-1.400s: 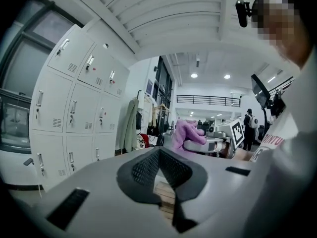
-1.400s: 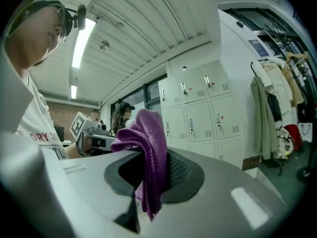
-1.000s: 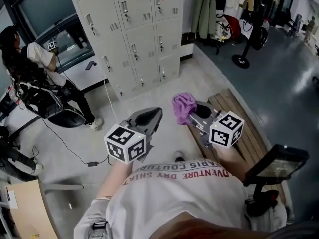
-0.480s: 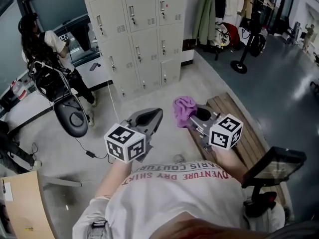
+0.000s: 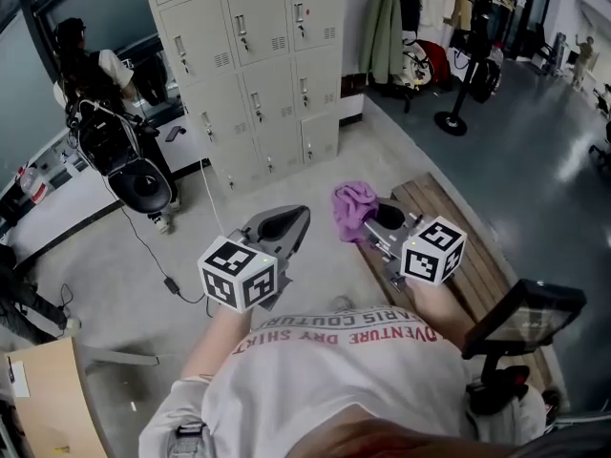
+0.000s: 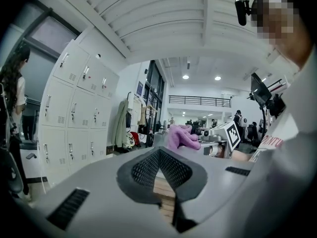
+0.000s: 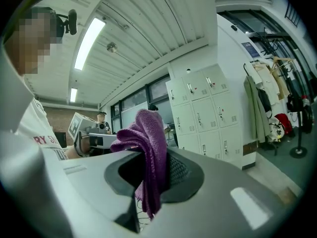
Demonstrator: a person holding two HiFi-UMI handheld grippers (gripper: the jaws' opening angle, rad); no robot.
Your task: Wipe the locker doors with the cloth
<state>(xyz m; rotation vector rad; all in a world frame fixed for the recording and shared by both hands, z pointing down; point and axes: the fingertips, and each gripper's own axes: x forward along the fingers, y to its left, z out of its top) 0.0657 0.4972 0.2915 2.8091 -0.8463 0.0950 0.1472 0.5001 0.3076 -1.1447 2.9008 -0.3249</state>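
Observation:
A purple cloth [image 5: 351, 209] is pinched in my right gripper [image 5: 374, 219], bunched above the jaws; in the right gripper view the cloth [image 7: 148, 152] hangs out between them. My left gripper [image 5: 286, 225] is shut with nothing in it, held level beside the right one. The grey lockers [image 5: 256, 74] stand well ahead across the floor, far from both grippers. In the left gripper view the lockers [image 6: 74, 113] show at left and the cloth [image 6: 181, 137] at centre right.
A wooden bench [image 5: 468, 256] lies under my right arm. A seated person with a chair [image 5: 110, 132] is left of the lockers. A cable [image 5: 153, 256] runs over the floor. Hanging coats [image 5: 387, 22] and a stand base [image 5: 449, 122] are at the back right.
The view has shifted a little, so the lockers and the seated person sit differently in frame. Both grippers hold the same pose with the cloth still gripped.

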